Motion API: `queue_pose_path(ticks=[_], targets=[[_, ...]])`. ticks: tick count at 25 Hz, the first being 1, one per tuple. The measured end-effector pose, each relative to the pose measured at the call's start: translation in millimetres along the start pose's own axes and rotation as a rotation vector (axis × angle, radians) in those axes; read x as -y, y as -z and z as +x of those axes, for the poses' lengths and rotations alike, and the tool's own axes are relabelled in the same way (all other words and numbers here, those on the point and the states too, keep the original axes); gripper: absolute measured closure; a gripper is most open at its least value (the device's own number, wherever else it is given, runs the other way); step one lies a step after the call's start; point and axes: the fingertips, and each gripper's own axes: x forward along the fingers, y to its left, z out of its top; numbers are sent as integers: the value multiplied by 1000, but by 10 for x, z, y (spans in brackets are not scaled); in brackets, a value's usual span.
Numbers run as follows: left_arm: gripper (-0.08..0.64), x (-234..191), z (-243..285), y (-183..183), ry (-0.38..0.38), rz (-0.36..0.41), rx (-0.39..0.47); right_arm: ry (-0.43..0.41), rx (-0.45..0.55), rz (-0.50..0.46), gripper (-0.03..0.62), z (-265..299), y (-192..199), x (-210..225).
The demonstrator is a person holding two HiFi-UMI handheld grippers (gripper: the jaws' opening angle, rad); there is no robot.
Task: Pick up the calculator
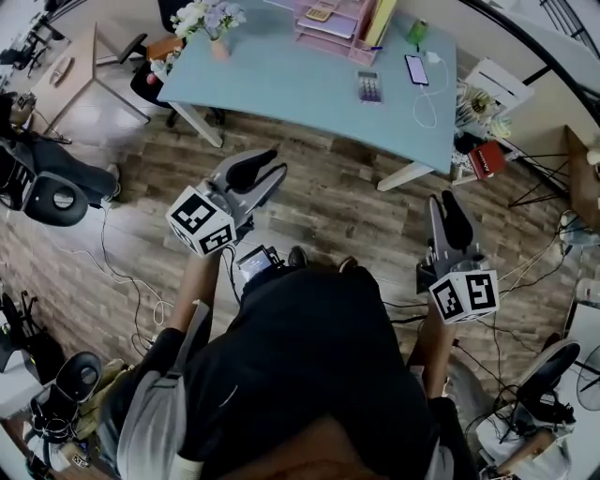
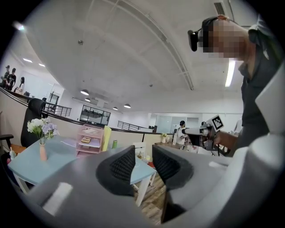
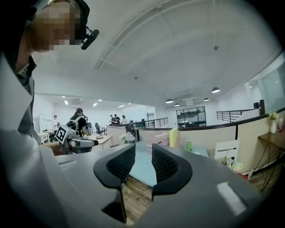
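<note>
The calculator (image 1: 369, 87), dark with rows of pale keys, lies flat on the light blue table (image 1: 281, 80), toward its right half. I stand on the wooden floor well short of the table. My left gripper (image 1: 258, 169) is held level at the left and points at the table's near edge. Its jaws stand close together with nothing between them, as the left gripper view (image 2: 143, 162) also shows. My right gripper (image 1: 453, 217) is held at the right, its jaws likewise nearly together and empty (image 3: 143, 161). Neither gripper touches anything.
On the table stand a pink tray organiser (image 1: 333, 23), a flower vase (image 1: 217, 33), a green can (image 1: 417, 31) and a phone (image 1: 416, 68) with a white cable. A white chair (image 1: 495, 84) stands to the table's right, a black office chair (image 1: 47, 187) at the far left. Cables run across the floor.
</note>
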Motion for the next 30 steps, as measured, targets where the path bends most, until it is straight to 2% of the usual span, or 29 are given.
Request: queue_pose_path(ticks=[7, 11, 22, 30], targets=[[417, -126, 206, 41, 16, -26, -16, 18, -8, 23, 495, 119, 13, 170], [417, -156, 414, 78, 3, -17, -28, -11, -7, 41, 497, 257, 48, 386], [417, -224, 1024, -98, -121, -54, 1, -159, -10, 39, 497, 875, -172, 1105], [417, -237, 1452, -129, -207, -38, -3, -255, -29, 49, 497, 1245, -143, 1529]])
